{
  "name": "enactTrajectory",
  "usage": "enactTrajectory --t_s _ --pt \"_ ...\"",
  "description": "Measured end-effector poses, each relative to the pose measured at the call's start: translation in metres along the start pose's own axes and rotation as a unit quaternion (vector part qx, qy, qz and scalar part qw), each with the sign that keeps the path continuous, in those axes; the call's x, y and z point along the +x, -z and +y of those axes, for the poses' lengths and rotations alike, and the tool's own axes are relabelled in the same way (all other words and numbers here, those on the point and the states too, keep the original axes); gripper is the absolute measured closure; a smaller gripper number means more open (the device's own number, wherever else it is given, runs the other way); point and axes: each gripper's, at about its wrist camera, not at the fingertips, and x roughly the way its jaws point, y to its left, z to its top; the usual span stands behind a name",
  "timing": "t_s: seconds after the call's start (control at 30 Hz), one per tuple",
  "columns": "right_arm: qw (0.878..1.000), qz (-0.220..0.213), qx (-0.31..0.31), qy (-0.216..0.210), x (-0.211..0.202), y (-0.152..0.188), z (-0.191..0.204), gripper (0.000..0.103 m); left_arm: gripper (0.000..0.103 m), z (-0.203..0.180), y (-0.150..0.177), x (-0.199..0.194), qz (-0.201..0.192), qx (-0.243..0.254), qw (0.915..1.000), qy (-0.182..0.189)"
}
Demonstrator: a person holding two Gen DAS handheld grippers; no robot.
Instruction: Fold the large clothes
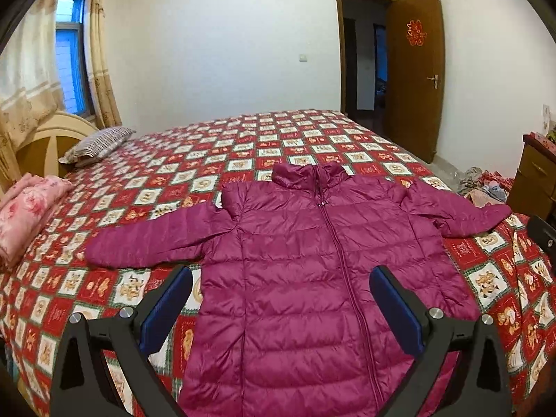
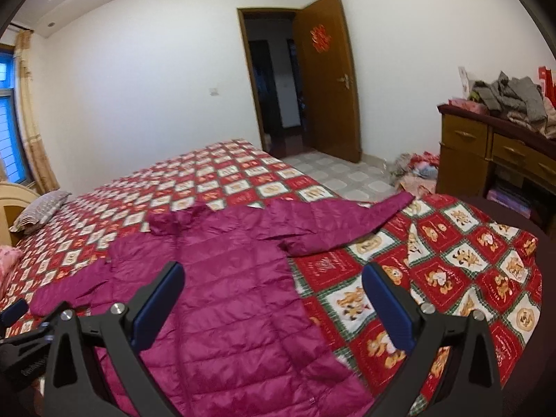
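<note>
A magenta quilted puffer jacket (image 1: 312,271) lies flat, face up and zipped, on the red and white patterned bedspread (image 1: 208,160), both sleeves spread out sideways. My left gripper (image 1: 281,299) is open and empty, hovering above the jacket's lower body. In the right wrist view the jacket (image 2: 236,278) fills the lower left, its right sleeve (image 2: 347,219) reaching toward the bed's edge. My right gripper (image 2: 272,295) is open and empty above the jacket's right hem side. The left gripper (image 2: 14,312) shows at the far left edge.
A striped pillow (image 1: 97,146) and a folded pink quilt (image 1: 27,215) lie at the bed's head end on the left. A wooden dresser (image 2: 493,160) piled with clothes stands right of the bed. Clothes lie on the floor (image 2: 413,170) near the open door (image 2: 326,80).
</note>
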Motion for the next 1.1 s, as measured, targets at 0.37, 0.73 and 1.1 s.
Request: enactTrajectory --t_s 0.37,0.73,1.1 --pt "0.984 0.056 0.153 0.069 0.12 -0.037 -0.139 0.012 0.001 0.056 -0.019 0.103 0.029 -0.031 0.9988 -0.025" --pt "0.958 0.125 0.198 0.166 0.271 -0.089 -0.232 0.024 0.001 0.086 -0.007 0.21 0.057 -0.033 0.9946 -0.08" --pt "0.954 0.192 0.141 0.181 0.315 -0.076 -0.231 0.091 0.001 0.095 0.01 0.254 0.108 -0.063 0.9904 -0.06"
